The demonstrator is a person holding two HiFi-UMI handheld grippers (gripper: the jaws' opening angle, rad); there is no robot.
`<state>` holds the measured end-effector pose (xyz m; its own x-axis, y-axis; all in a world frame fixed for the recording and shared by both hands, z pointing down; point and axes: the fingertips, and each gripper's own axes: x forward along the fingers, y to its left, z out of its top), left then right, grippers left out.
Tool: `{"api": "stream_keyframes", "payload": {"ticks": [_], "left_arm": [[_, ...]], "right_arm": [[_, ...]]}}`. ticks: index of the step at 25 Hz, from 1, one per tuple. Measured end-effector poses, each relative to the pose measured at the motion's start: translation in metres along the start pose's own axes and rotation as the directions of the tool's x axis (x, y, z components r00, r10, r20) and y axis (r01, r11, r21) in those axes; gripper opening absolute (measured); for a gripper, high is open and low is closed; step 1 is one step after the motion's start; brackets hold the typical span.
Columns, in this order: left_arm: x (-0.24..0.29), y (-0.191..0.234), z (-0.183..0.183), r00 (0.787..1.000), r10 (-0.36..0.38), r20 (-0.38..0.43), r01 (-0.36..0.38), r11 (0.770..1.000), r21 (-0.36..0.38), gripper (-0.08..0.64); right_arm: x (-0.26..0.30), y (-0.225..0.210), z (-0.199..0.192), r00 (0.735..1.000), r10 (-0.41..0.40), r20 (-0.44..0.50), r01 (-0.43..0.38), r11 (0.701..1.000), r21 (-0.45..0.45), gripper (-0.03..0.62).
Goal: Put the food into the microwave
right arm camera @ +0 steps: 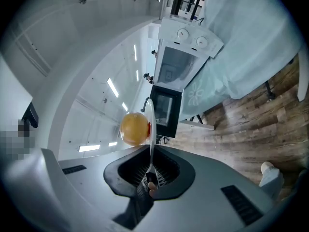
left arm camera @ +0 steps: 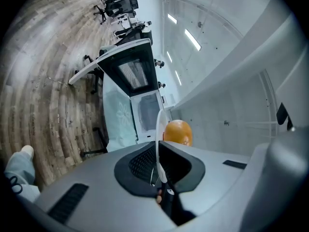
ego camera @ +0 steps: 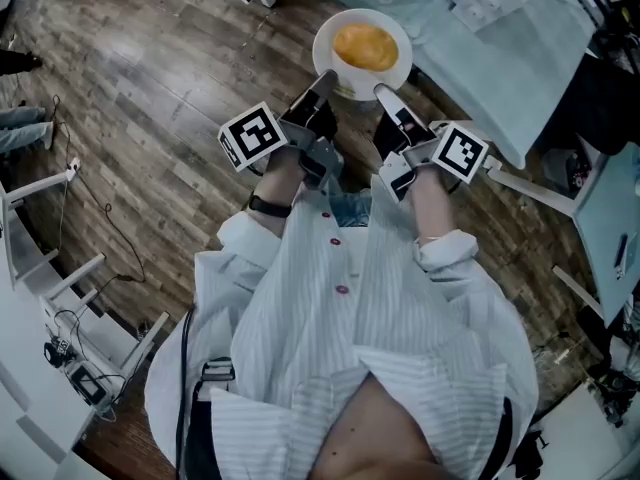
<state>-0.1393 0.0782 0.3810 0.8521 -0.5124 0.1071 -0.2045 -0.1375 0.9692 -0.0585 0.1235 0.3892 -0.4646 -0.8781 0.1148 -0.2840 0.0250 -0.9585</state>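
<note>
Left gripper (ego camera: 322, 86): clenched on the near-left rim of the plate (ego camera: 322, 48). In the left gripper view the rim runs edge-on between the two pads, pinched from both faces. You have the tool rolled on its side, so the jaws bite above and below the rim and the plate lies flat.

Plate: carried in the air over the wood floor (ego camera: 150, 68), out in front of your body and not resting on anything. It looks level from the head view.

Food (ego camera: 365, 46): a round orange-yellow piece sitting near the middle of the plate, clear of both grippers. My reading is that keeping it central and the plate flat is what stops it rolling off.

Right gripper (ego camera: 385, 96): clamped on the near-right rim, mirroring the left, with the rim again edge-on between the pads. Two grips close together on the near edge leave the far edge free to go in first.

Table (ego camera: 520, 68): pale cloth, ahead and to your right, near the plate but not under it.

Microwave (right arm camera: 186, 57): white, two knobs, standing on that table. Its door looks swung open. The food is not yet inside, and the carry is under way.
</note>
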Motion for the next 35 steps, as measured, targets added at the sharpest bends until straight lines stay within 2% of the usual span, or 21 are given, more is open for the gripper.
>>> {"api": "stream_keyframes", "payload": {"ticks": [8,11,21,26,35], "left_arm": [[0.017,0.009,0.031,0.998,-0.011,-0.062,0.013,1.000,0.023,0.025],[0.022,0.013,0.037,0.998,-0.009,-0.067,0.008,1.000,-0.004,0.025],[0.051,0.025,0.053,0.997,0.003,-0.080,-0.003,1.000,-0.003,0.025],[0.090,0.020,0.083,0.996,0.003,-0.084,-0.003,1.000,-0.006,0.025],[0.165,0.015,0.101,0.992,0.007,-0.127,-0.008,1.000,-0.002,0.025]], "right_arm": [[0.030,-0.006,0.010,0.999,-0.020,0.047,0.019,1.000,0.023,0.041],[0.038,-0.008,0.012,0.998,-0.034,0.050,0.032,0.999,0.032,0.041],[0.059,-0.025,0.037,0.997,-0.043,0.057,0.040,0.997,0.066,0.041],[0.085,-0.025,0.073,0.997,-0.058,0.059,0.053,0.995,0.081,0.041],[0.104,-0.043,0.142,0.993,-0.075,0.097,0.064,0.991,0.113,0.041]]}}
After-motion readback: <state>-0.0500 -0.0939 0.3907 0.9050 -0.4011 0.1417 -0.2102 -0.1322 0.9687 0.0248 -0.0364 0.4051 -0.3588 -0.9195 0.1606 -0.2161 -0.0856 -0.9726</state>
